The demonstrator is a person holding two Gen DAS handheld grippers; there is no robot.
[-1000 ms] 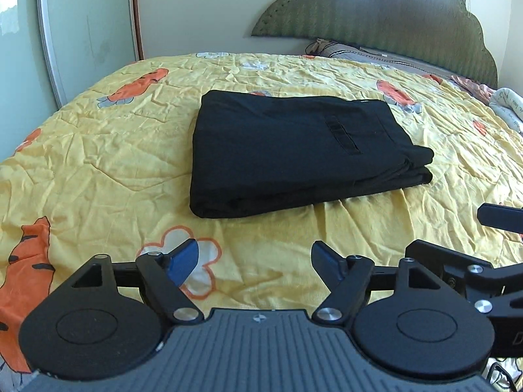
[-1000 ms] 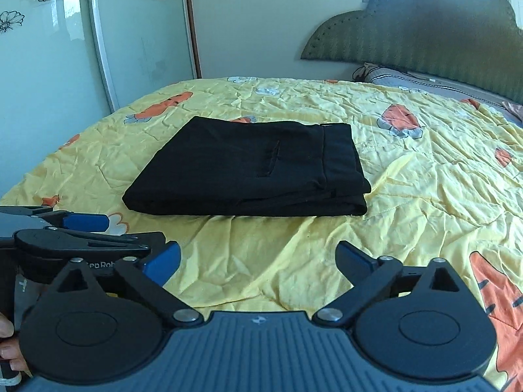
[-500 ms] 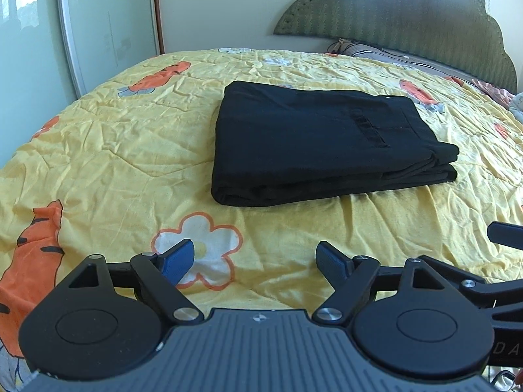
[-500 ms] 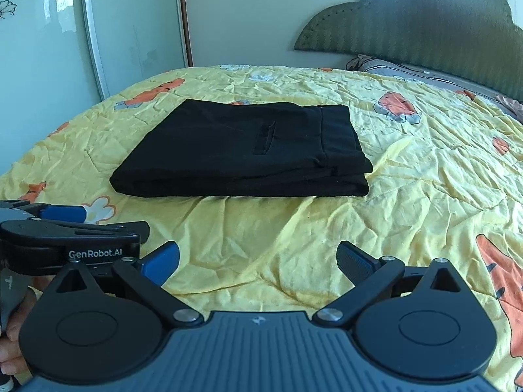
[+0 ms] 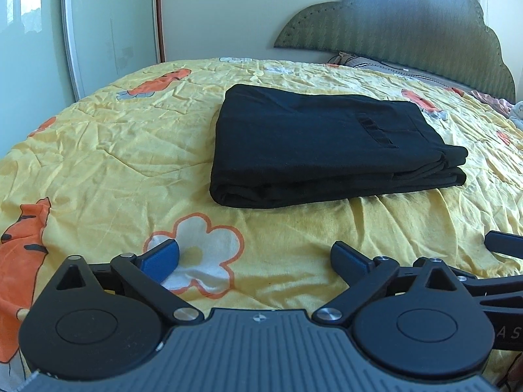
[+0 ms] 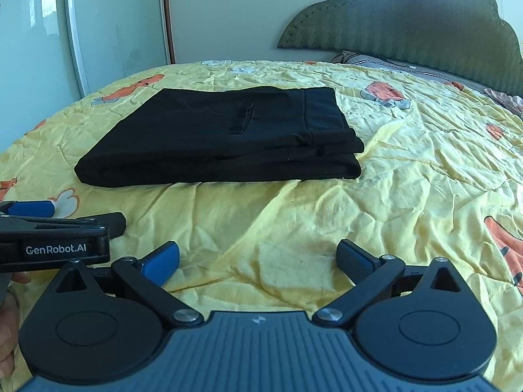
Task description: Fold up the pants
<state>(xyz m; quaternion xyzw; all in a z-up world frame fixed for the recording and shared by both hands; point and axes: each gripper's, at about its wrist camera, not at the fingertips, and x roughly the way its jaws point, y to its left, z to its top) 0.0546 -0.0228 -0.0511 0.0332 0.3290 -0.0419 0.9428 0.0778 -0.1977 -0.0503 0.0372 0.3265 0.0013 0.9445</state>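
The black pants lie folded into a flat rectangular stack on the yellow bedspread, with a back pocket slit facing up. They also show in the right wrist view. My left gripper is open and empty, held over the bedspread well short of the pants' near edge. My right gripper is open and empty too, equally short of the pants. The left gripper's side shows at the left edge of the right wrist view.
The bedspread is wrinkled, printed with orange carrots and a white flower. A green padded headboard and pillows stand at the far end. Glass wardrobe doors run along the left.
Both grippers have drawn back and tilted up a little from the pants, still open. The pants have not moved.
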